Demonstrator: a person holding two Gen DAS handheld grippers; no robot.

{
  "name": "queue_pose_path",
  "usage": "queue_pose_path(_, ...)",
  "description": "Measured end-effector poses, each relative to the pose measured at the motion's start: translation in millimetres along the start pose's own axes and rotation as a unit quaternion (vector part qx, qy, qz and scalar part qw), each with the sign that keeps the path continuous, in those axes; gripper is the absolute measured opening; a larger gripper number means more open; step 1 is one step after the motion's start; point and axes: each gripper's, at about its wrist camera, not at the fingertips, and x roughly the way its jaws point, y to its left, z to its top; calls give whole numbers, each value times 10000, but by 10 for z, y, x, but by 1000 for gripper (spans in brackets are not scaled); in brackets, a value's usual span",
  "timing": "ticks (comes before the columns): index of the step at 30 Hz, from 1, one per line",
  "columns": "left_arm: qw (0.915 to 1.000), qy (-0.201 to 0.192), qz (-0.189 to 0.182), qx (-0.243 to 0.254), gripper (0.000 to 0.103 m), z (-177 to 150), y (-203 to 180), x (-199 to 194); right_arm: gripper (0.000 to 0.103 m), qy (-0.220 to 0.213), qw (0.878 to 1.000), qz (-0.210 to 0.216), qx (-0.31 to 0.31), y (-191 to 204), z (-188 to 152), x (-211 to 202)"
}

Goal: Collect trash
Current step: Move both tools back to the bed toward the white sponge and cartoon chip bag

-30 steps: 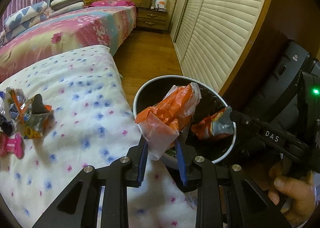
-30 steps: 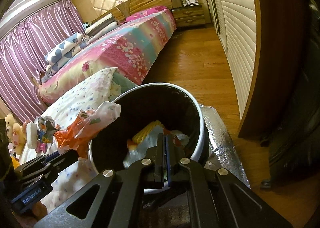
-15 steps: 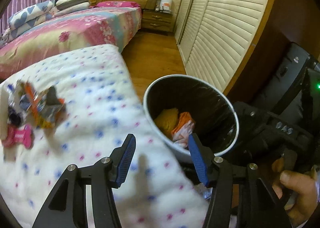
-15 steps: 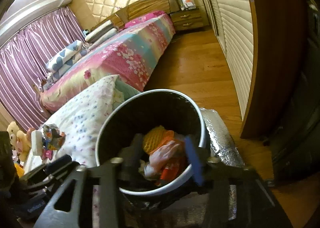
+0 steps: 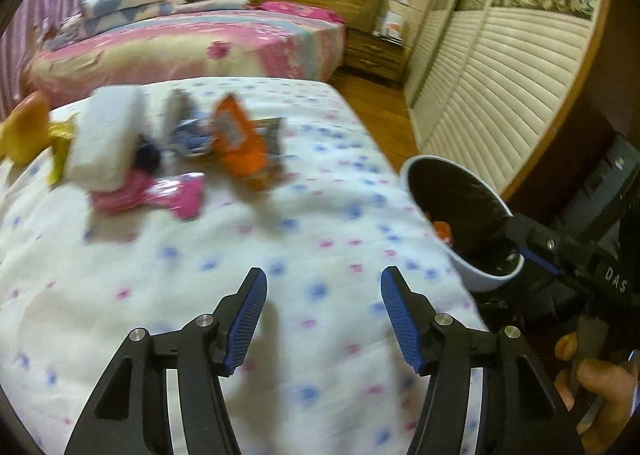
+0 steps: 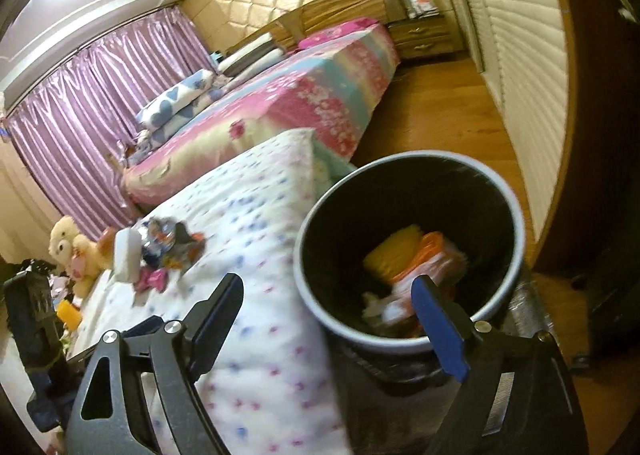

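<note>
White spotted quilt [image 5: 224,263], bearing a cluster of wrappers [image 5: 236,143] toward its far end; bin [image 6: 408,343] beside the quilt's near corner, holding trash [image 6: 416,255]. Left gripper [image 5: 323,315] and right gripper [image 6: 332,319], jaws just opened, hold nothing.

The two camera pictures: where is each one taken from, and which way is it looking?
Left wrist: rides the left gripper, looks over the dotted quilt at wrappers; a hand shows.
Right wrist: rides the right gripper, jaws open, looks into the trash bin; the other gripper shows at left.
Shared: bin, quilt, wrappers, bed.
</note>
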Motion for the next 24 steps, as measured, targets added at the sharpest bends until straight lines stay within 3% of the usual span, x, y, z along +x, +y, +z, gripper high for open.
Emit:
queue_pose_path(14, 9962, -162, 541, -667, 62, -166, 745, -422, 91, 402, 9968, 579, -388, 585, -205, 302)
queue_pose_path(24, 9934, -281, 785, -792, 65, -80, 1024, -486, 91, 712, 9912, 889, -679, 948, -257, 585)
